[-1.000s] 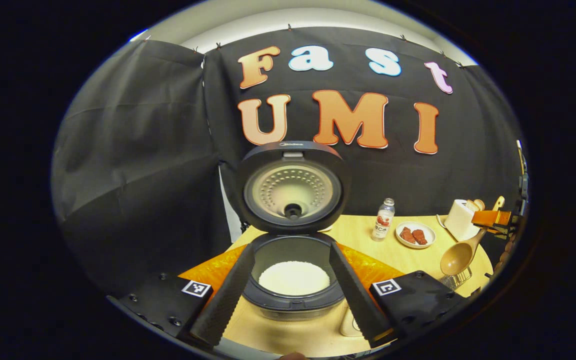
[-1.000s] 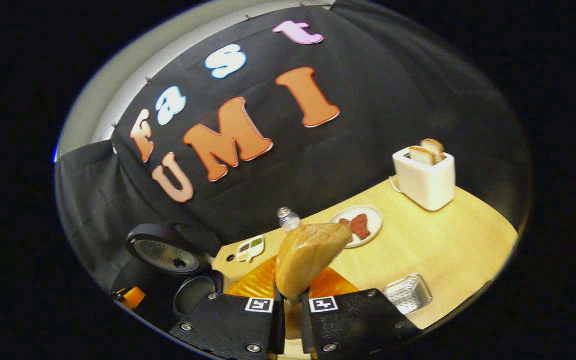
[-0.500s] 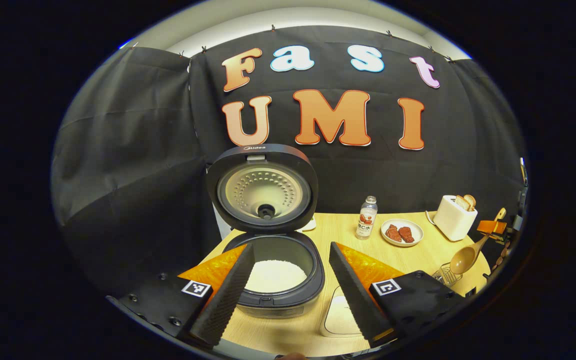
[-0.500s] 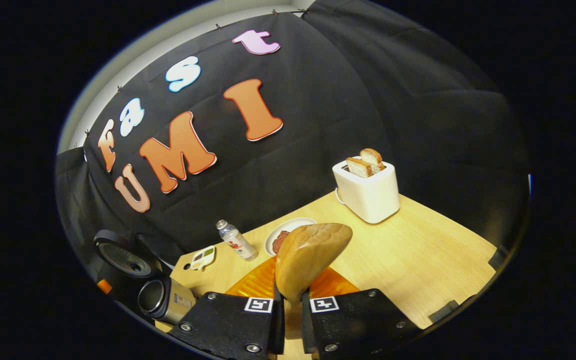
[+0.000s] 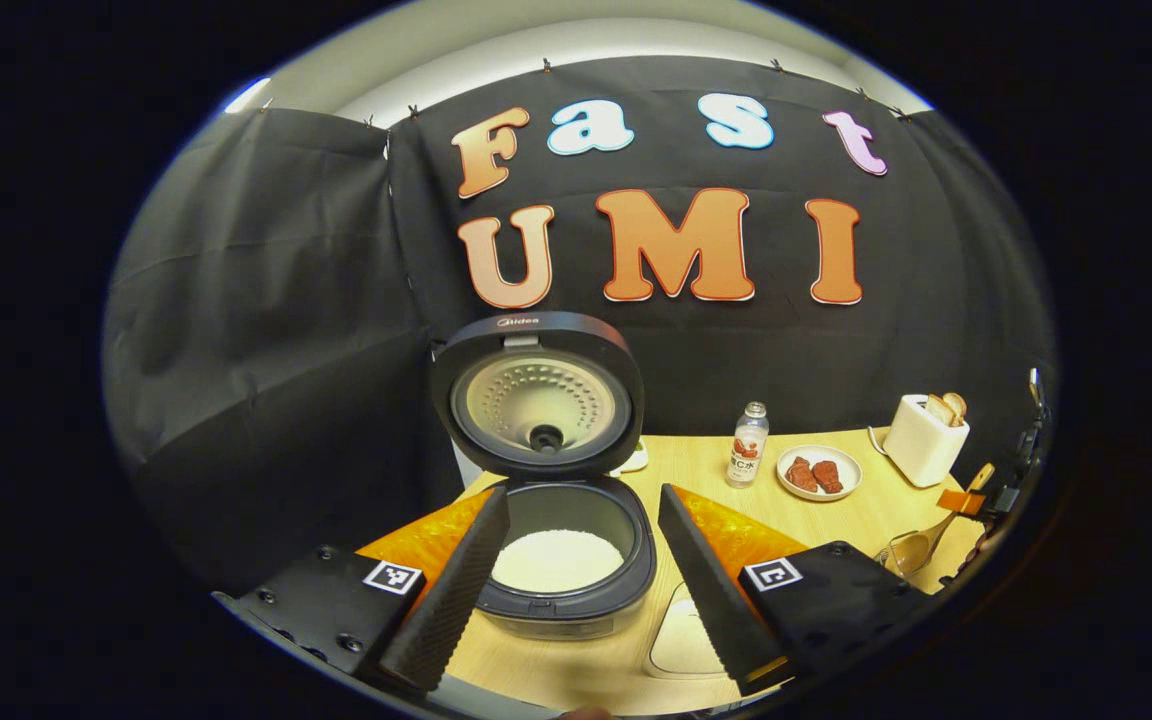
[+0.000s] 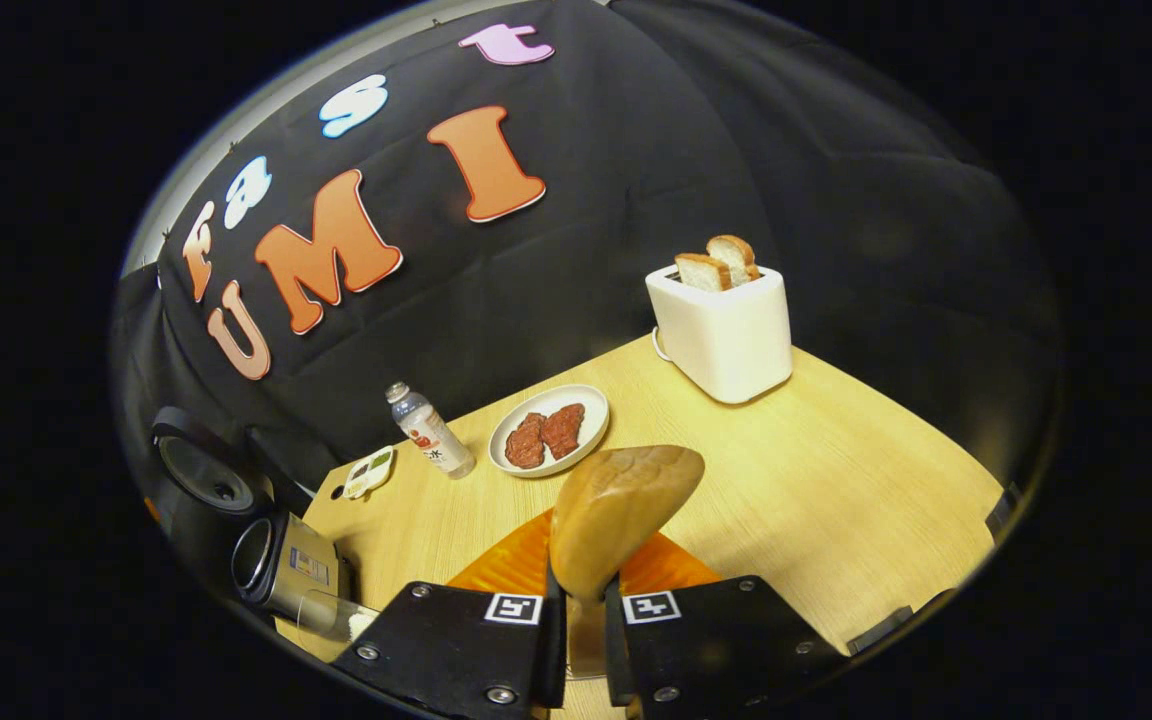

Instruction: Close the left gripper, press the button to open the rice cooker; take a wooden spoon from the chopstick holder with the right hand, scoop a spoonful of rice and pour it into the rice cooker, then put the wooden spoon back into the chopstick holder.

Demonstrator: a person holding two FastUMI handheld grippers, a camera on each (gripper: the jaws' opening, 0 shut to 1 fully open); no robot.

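**Rice cooker open, wooden spoon gripped in the right gripper**

Left gripper view: the left gripper (image 5: 581, 585) is released, its two fingers spread wide apart on either side of the dark round rice cooker (image 5: 561, 560). The cooker stands on the pale wooden table (image 5: 816, 515) with its lid (image 5: 536, 405) raised upright, and white rice (image 5: 556, 560) lies in its pot. Farther right stand a small clear bottle (image 5: 748, 457), a white plate of reddish meat pieces (image 5: 818, 472) and a white toaster with bread slices (image 5: 926, 425). At the far right edge, the light brown wooden spoon (image 5: 921, 545) hangs bowl down.

Right gripper view: the right gripper (image 6: 581, 625) is clenched on the spoon's handle; the bowl rises above the fingers. The cooker sits at the far left.
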